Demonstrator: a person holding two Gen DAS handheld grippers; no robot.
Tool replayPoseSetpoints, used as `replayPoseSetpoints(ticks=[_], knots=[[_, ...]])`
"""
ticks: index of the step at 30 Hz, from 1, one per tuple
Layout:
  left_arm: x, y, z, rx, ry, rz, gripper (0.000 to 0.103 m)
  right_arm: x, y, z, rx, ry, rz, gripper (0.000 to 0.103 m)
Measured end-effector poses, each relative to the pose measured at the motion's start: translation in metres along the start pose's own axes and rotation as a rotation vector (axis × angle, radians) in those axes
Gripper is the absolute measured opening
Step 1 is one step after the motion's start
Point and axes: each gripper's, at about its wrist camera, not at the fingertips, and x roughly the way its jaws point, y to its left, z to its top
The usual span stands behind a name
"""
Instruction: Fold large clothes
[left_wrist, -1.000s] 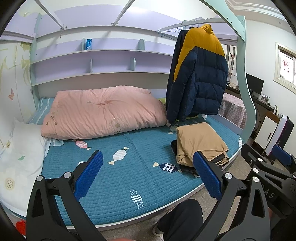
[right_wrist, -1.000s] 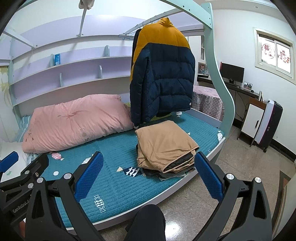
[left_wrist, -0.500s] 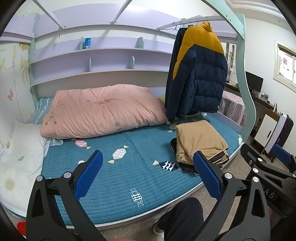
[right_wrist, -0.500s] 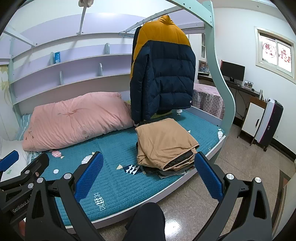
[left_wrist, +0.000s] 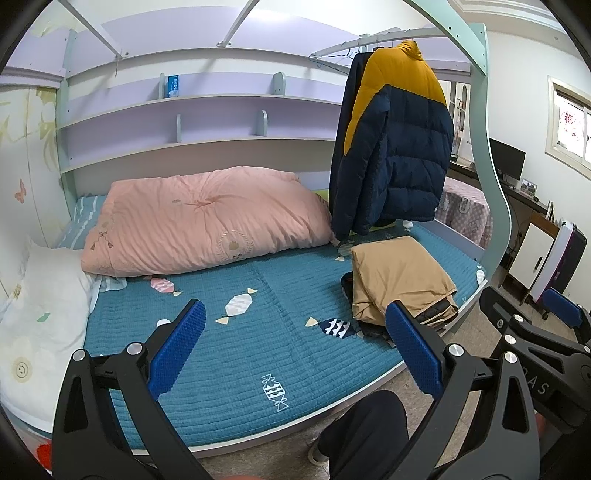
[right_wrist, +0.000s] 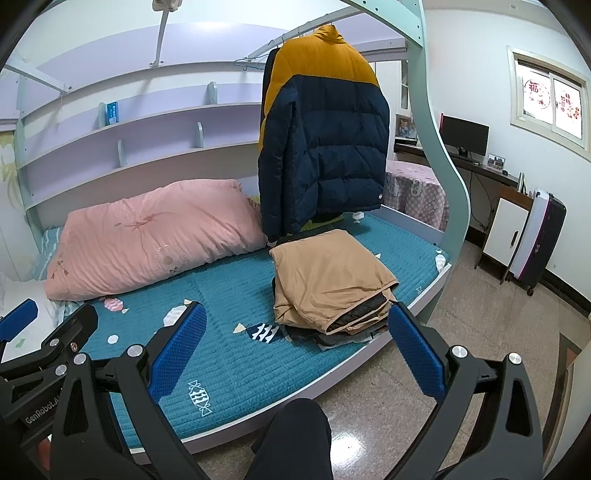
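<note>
A navy and yellow puffer jacket (left_wrist: 395, 147) hangs from a rail over the far right of the bed; it also shows in the right wrist view (right_wrist: 325, 140). Below it a folded tan garment (left_wrist: 399, 277) tops a small stack of folded clothes (right_wrist: 328, 284) at the bed's right edge. My left gripper (left_wrist: 295, 347) is open and empty, held back over the bed's front edge. My right gripper (right_wrist: 297, 350) is open and empty, beside the left one.
A pink duvet (left_wrist: 207, 221) lies along the back of the teal bed (left_wrist: 240, 354), with a white pillow (left_wrist: 37, 295) at left. Shelves (left_wrist: 184, 122) run behind. A curved bed post (right_wrist: 439, 147), desk with monitor (right_wrist: 463, 134) and a suitcase (right_wrist: 539, 240) stand right. My knee (right_wrist: 291, 439) is below.
Both grippers have drifted slightly, with the view shifting a little. Both stay open and nothing on the bed has moved.
</note>
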Motion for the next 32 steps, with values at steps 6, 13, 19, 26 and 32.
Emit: replayPoseSetpoints(ticks=[6, 13, 19, 26, 32], knots=[[0.0, 0.001, -0.002, 0.004, -0.002, -0.001, 0.098, 0.0, 0.0, 0.001, -0.003, -0.002, 0.0, 0.095], [0.0, 0.002, -0.001, 0.007, -0.001, -0.003, 0.098, -0.001, 0.001, 0.001, -0.005, -0.002, -0.002, 0.095], [0.0, 0.006, -0.004, -0.004, 0.013, -0.017, 0.098, -0.001, 0.0, 0.0, -0.005, -0.002, 0.001, 0.095], [-0.001, 0.016, -0.008, 0.0, 0.029, -0.03, 0.098, -0.001, 0.001, 0.001, -0.007, -0.001, -0.002, 0.095], [0.0, 0.017, -0.007, 0.016, 0.029, -0.022, 0.098, 0.001, -0.002, 0.003, -0.011, 0.004, 0.001, 0.095]])
